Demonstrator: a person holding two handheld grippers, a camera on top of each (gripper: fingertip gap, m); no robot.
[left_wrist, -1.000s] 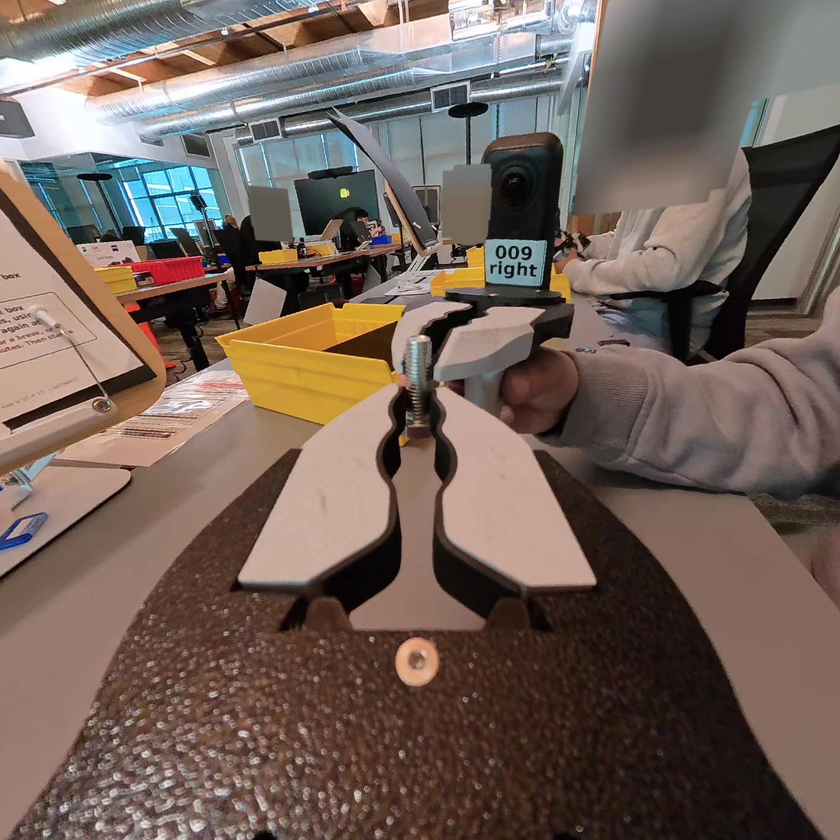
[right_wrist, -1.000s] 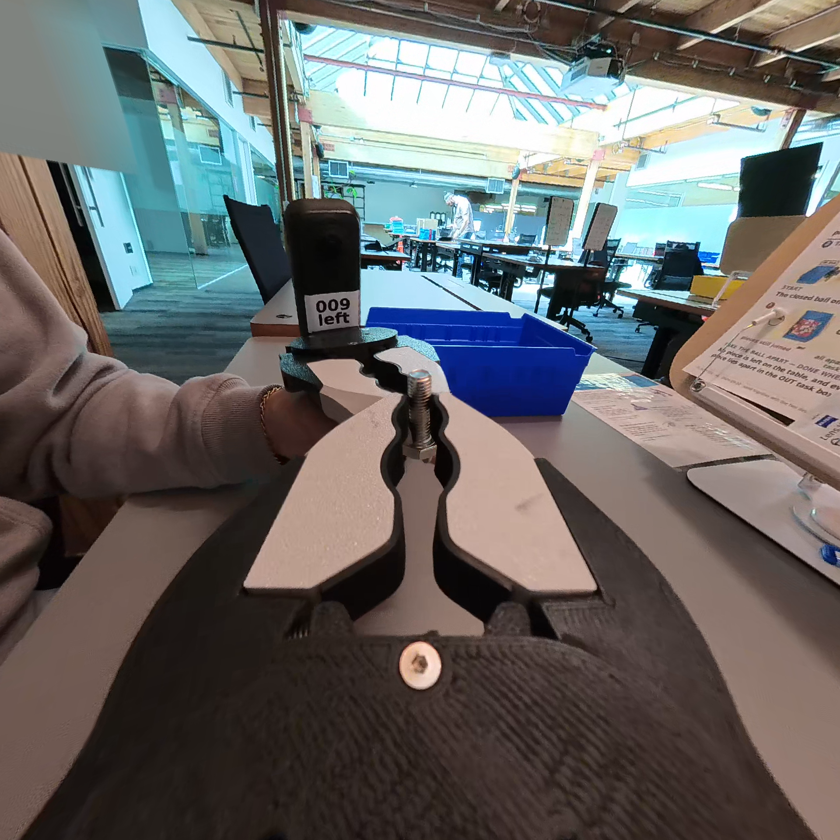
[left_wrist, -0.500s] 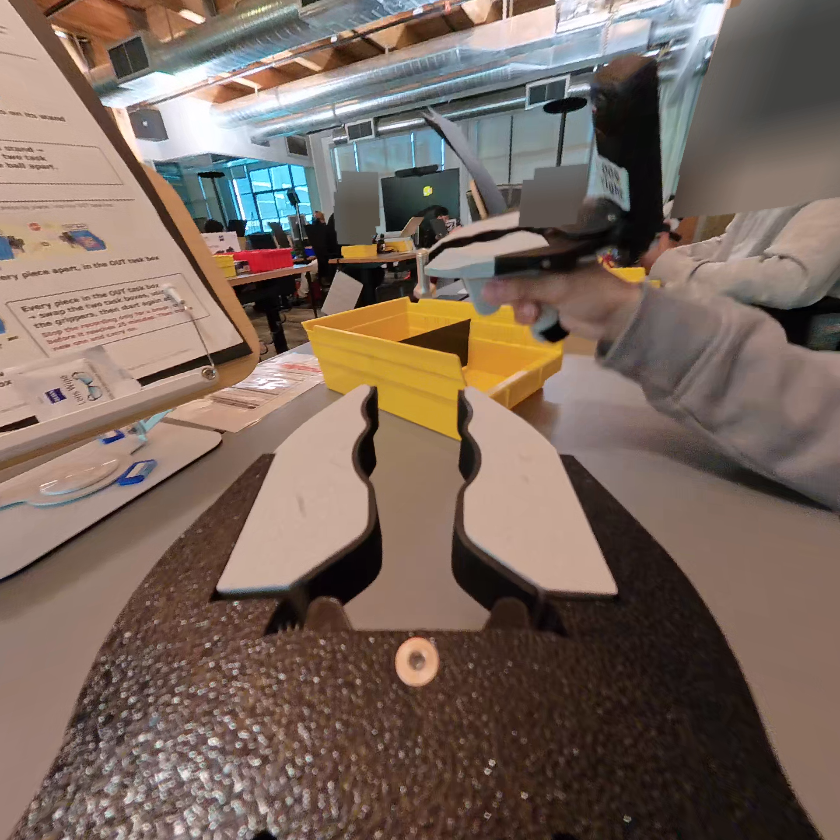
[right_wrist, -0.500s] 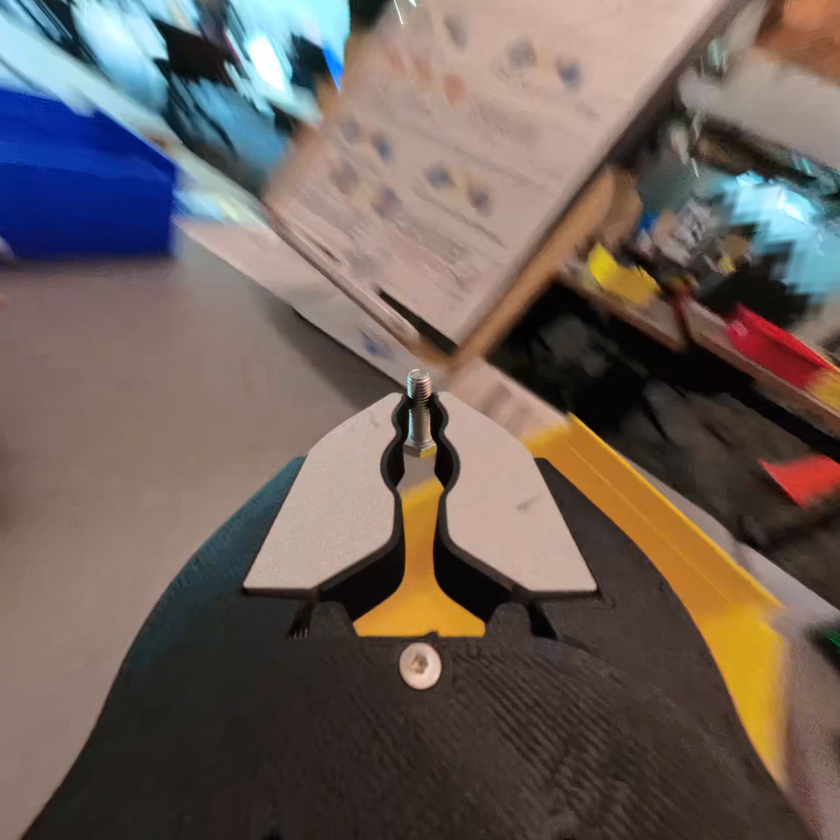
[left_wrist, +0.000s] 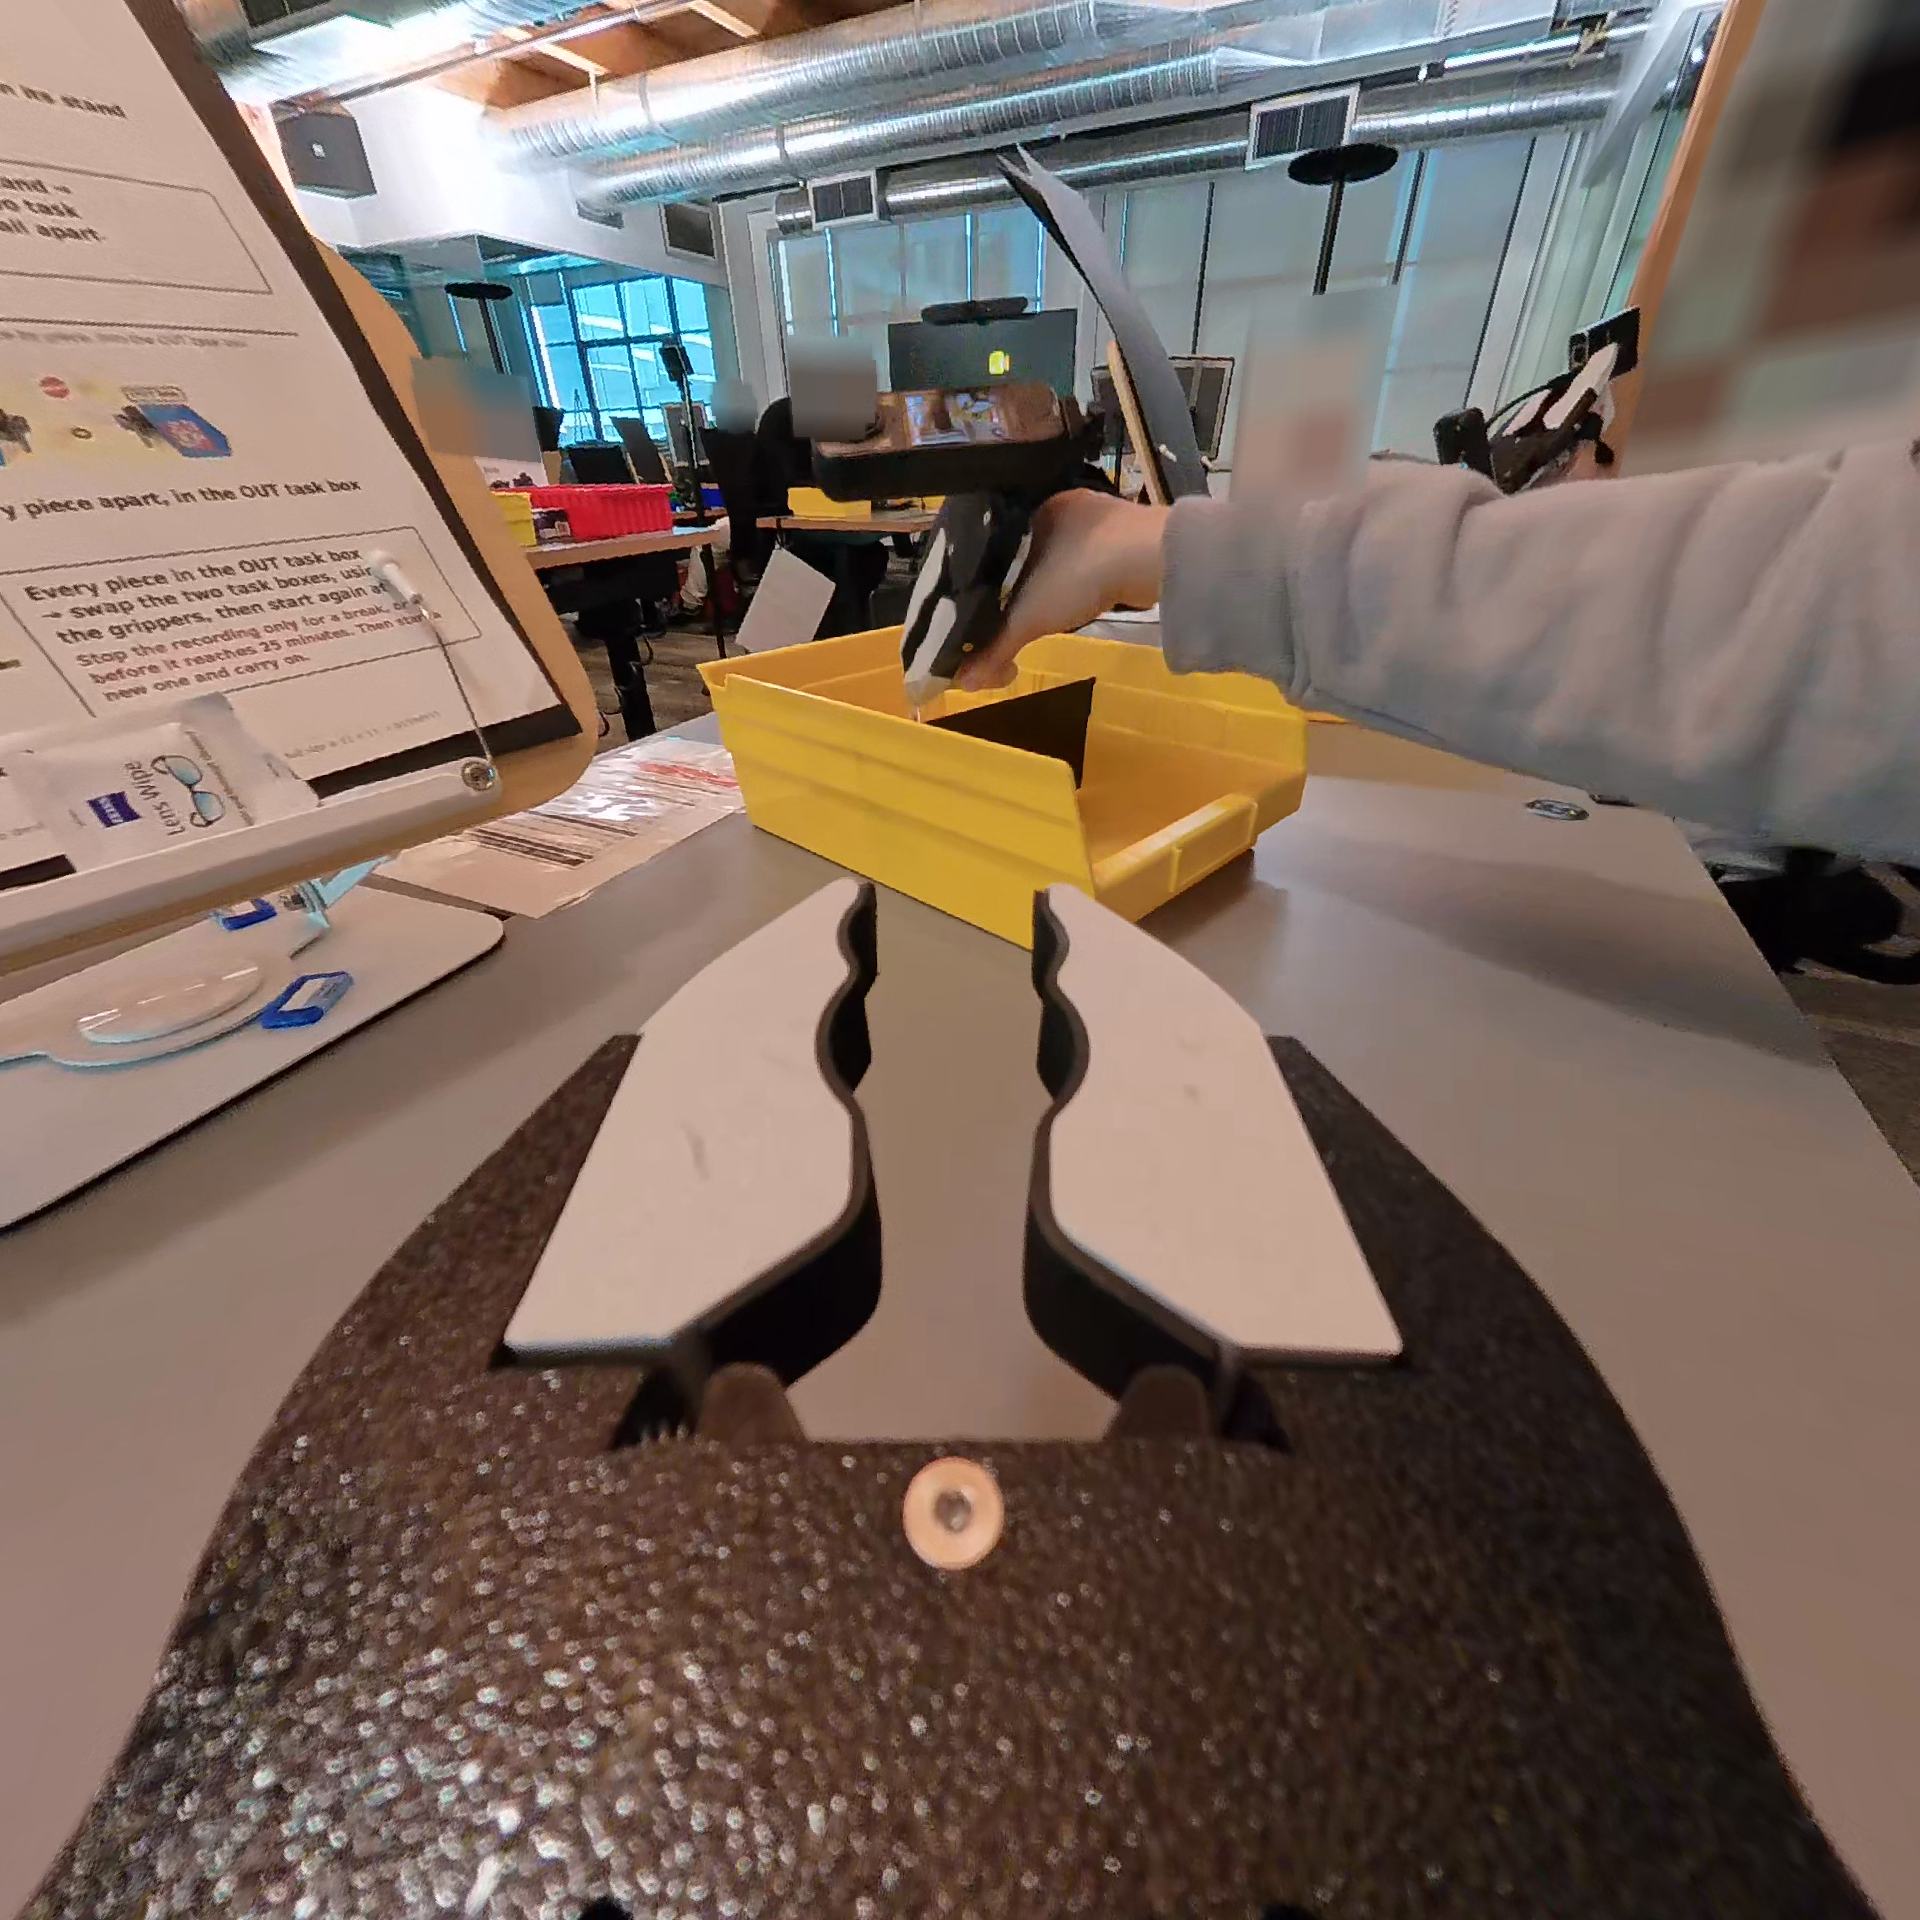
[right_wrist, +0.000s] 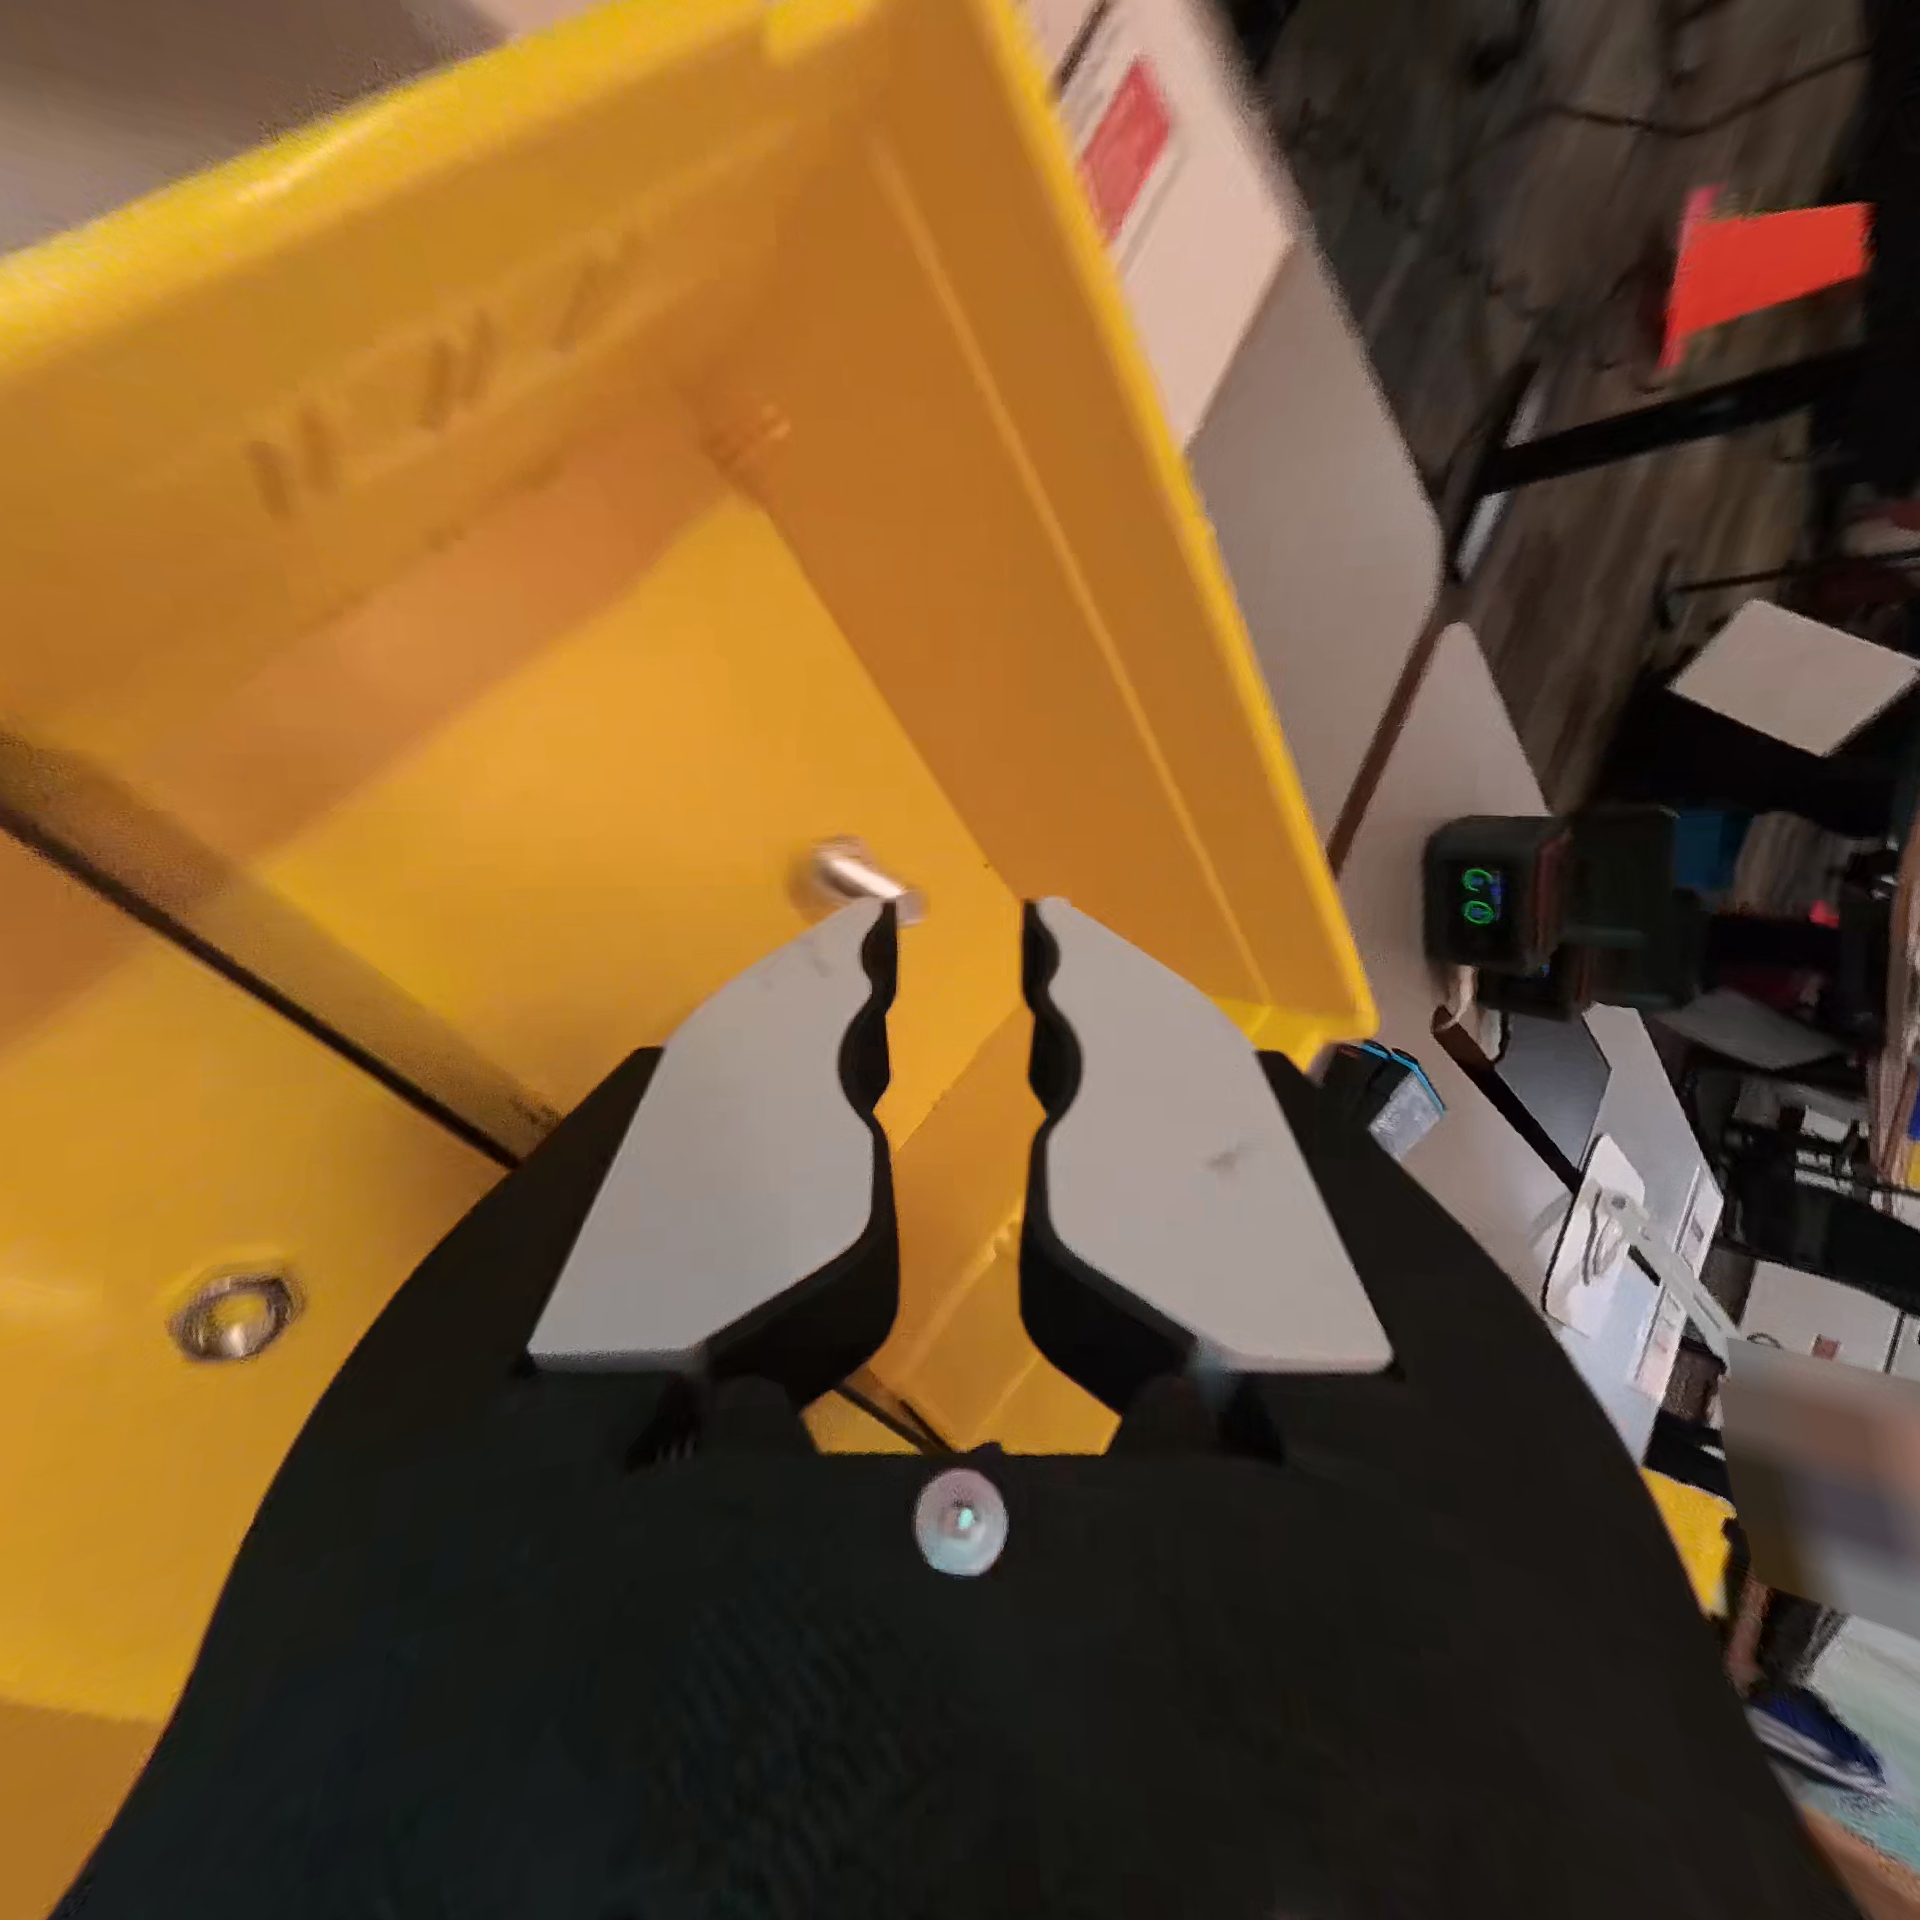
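Spreading across both views, a smooth grey table top (left_wrist: 1455, 1039) carries a glossy yellow plastic bin (left_wrist: 914, 821) with ribbed walls and a thin black divider (left_wrist: 1029, 722) standing across it. Left of the bin, a tan wooden board holding a white printed instruction sheet (left_wrist: 208, 468) leans on a white stand, with a small white wipe sachet (left_wrist: 156, 790) propped at its foot and a clear plastic sleeve of printed paper (left_wrist: 592, 821) flat beside it. The left gripper (left_wrist: 951, 914), pale grey wavy-edged fingers on a pebbled black body, hovers low over the bare table just short of the bin, jaws apart with nothing between them. The right gripper (right_wrist: 956, 914), gripped by a hand in a grey fleece sleeve (left_wrist: 1558, 644), points steeply down into the bin, jaws likewise apart. A short silver threaded bolt (right_wrist: 857, 883) is in the bin just beyond its left fingertip (right_wrist: 831, 956), blurred; a silver hex nut (right_wrist: 234, 1311) lies across the divider.
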